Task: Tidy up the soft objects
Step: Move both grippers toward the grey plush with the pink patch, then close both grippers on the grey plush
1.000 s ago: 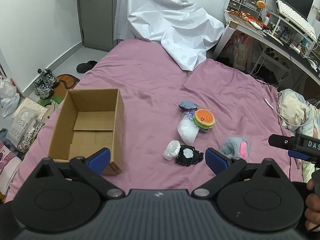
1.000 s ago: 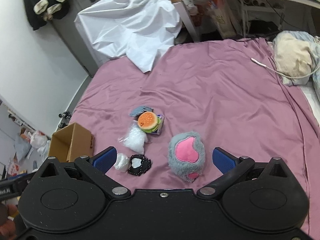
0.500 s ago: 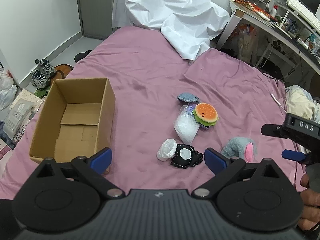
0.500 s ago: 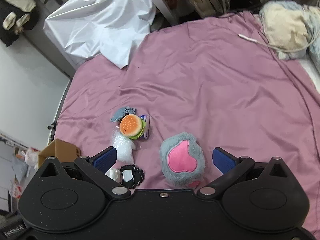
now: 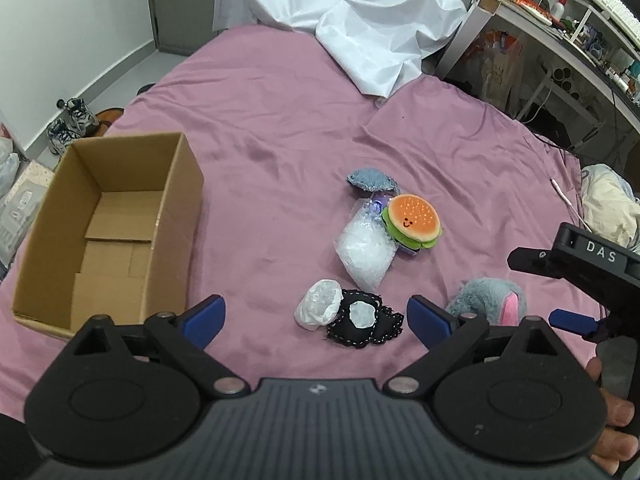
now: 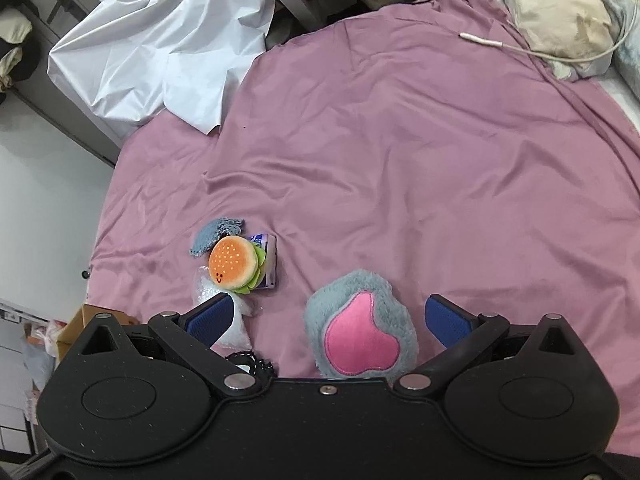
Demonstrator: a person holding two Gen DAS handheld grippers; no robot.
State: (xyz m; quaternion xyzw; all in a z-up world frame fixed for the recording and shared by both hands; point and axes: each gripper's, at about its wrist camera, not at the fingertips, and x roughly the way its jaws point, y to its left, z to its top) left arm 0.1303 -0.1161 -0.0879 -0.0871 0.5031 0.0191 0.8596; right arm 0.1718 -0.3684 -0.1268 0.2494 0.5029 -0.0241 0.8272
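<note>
We find the bed (image 5: 280, 120), under a purple sheet, carrying all items. A white sheet (image 5: 352, 12) lies crumpled at its far end. The box (image 5: 120, 220) stands open and empty on the left side of the bed, just left of the left gripper (image 5: 316, 316).

The grey plush (image 6: 360, 332) with its pink patch lies between the fingers of the right gripper (image 6: 328, 320), which is spread wide and grips nothing. The left gripper is likewise wide open and unladen; the black pouch (image 5: 364, 322) and white wad (image 5: 320, 308) sit between its fingers. Beyond these lie the clear bag (image 5: 364, 252), the burger toy (image 5: 414, 222) and a blue-grey pad (image 5: 370, 180), touching one another.

Against the frame a second ago, we note the left view has drawn closer to the pile, and the plush sits lower and larger in the right view.

The right gripper's housing reads "DAS".
</note>
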